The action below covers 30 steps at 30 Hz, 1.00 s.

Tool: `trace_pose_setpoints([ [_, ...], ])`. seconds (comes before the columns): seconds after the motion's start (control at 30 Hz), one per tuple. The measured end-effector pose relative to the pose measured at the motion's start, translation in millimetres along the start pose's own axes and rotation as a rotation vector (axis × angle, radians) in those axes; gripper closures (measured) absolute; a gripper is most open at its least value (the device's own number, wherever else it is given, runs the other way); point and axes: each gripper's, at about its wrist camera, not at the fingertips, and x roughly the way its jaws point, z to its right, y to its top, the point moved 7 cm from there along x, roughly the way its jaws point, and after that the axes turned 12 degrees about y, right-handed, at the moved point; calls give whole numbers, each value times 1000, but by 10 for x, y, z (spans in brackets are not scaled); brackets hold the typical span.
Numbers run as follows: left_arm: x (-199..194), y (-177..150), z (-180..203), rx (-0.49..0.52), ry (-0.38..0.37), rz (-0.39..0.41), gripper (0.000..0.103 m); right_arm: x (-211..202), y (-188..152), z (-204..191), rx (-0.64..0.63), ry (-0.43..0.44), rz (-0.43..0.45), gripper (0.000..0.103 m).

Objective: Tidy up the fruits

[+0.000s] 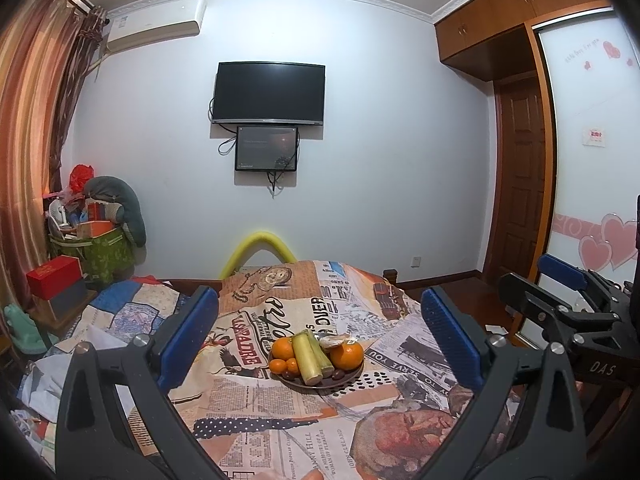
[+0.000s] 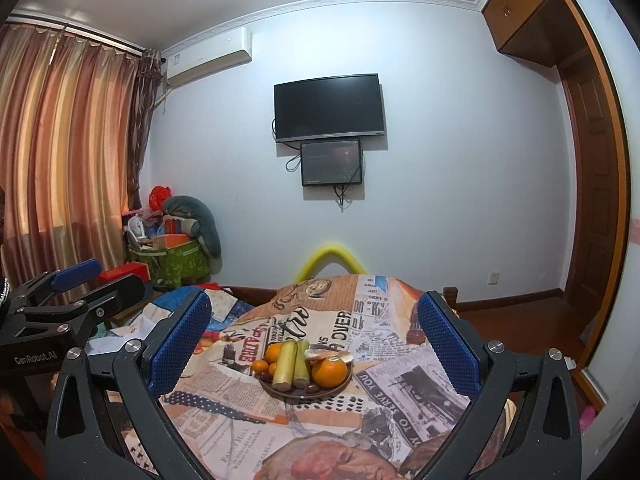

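Both hand-held grippers raised above a bed spread with a newspaper-print patchwork cloth, side by side and well apart from the fruit. Left gripper spread wide, blue ribbed pads empty; right gripper likewise spread wide, nothing between its blue pads. Centred ahead on the cloth, a dark round plate piled with fruit: two pale green sugarcane lengths lying side by side across the middle, a large orange just to their right, another orange and smaller mandarins to their left, peeled pieces at the back, small dark fruits near the front rim. Beyond, a white wall with a black wall-mounted television.
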Motion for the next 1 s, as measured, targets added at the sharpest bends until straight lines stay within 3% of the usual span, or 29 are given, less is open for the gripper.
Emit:
trace_pose_setpoints([
  [1.0, 33, -11, 7, -4, -13, -11, 0, -11, 36, 22, -1, 1, 0, 0],
])
